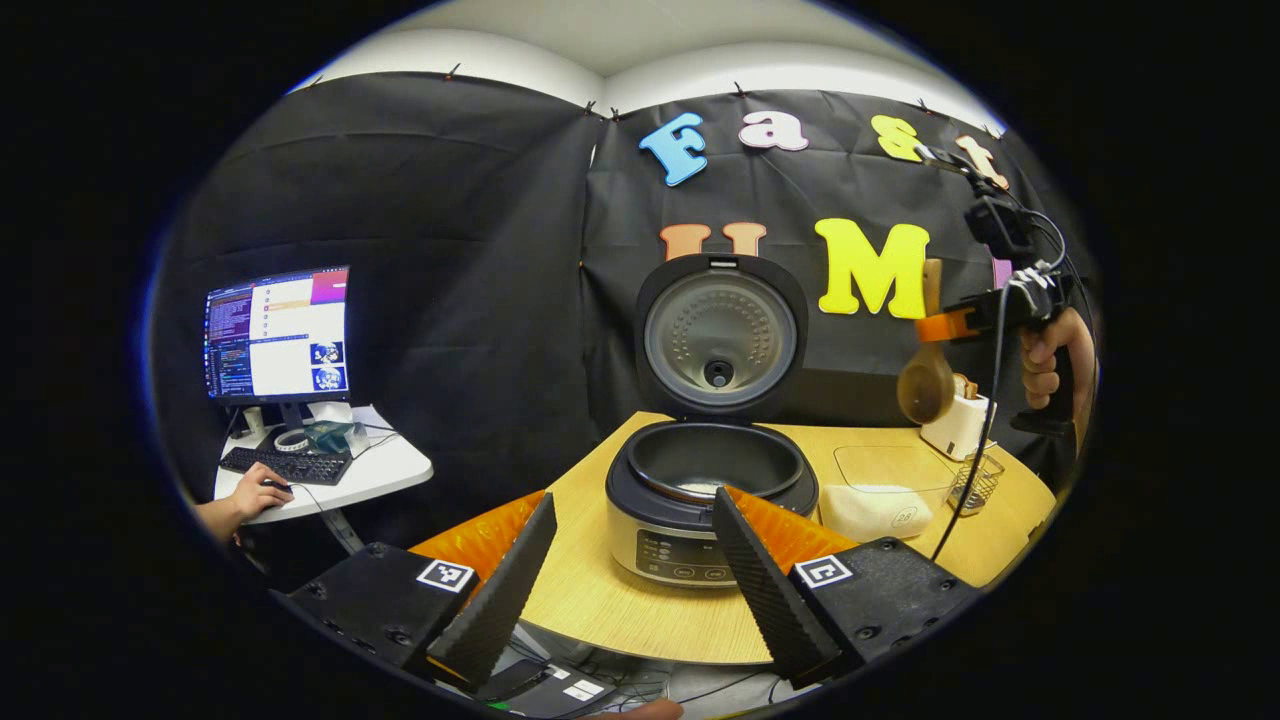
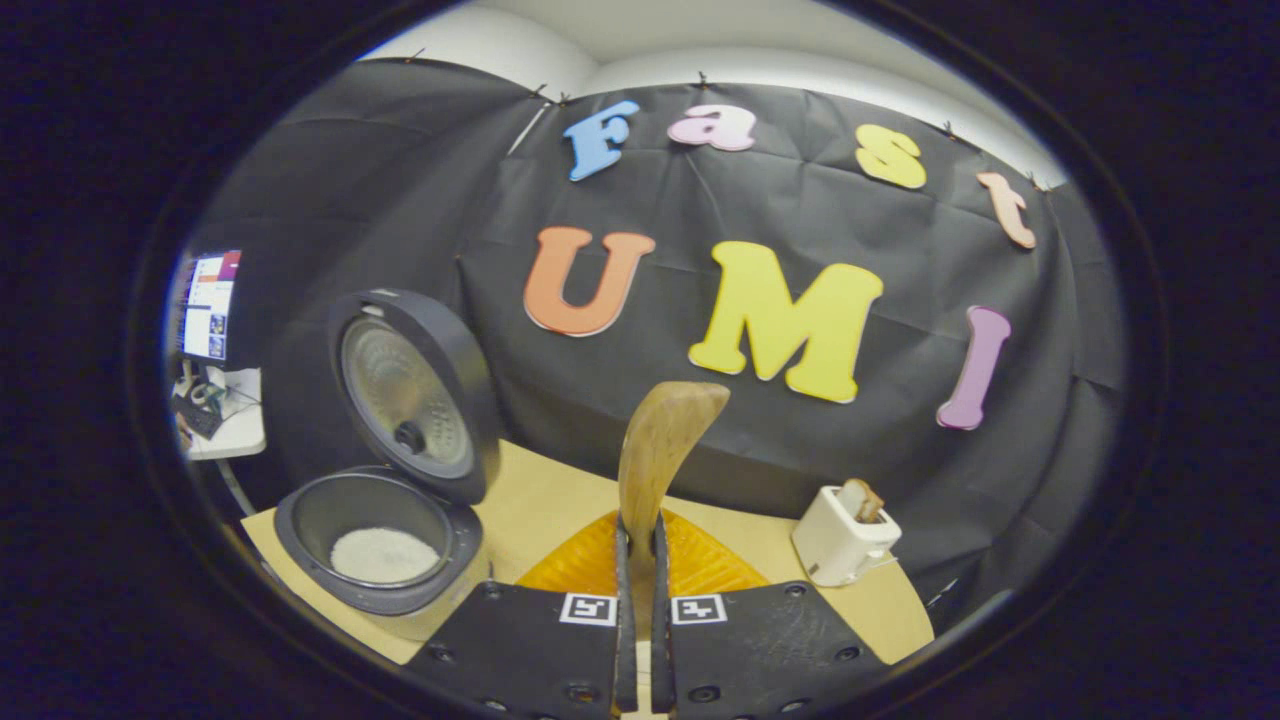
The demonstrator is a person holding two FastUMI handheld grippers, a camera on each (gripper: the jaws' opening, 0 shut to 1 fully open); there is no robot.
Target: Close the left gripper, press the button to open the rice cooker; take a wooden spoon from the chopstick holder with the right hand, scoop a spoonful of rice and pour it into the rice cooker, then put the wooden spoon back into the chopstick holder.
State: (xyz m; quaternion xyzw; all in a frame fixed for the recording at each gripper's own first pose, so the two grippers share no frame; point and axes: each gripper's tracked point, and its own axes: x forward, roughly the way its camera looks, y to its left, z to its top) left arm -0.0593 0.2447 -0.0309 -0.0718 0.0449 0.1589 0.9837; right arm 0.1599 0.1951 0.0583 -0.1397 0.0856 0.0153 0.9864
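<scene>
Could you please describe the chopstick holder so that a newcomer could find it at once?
Start at the open rice cooker and follow the wooden table towards the white toaster. In front of the toaster stands the chopstick holder, the one see-through wire basket.

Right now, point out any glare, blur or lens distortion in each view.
Left gripper view: fisheye bows the table edge; glare on the monitor; rice cooker sharp. Right gripper view: the wooden spoon handle looms large and soft; the toaster curves near the rim.

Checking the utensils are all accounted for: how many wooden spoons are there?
1: the wooden spoon is held between the right gripper's fingers, above the table. More may be hidden in the chopstick holder.
</scene>
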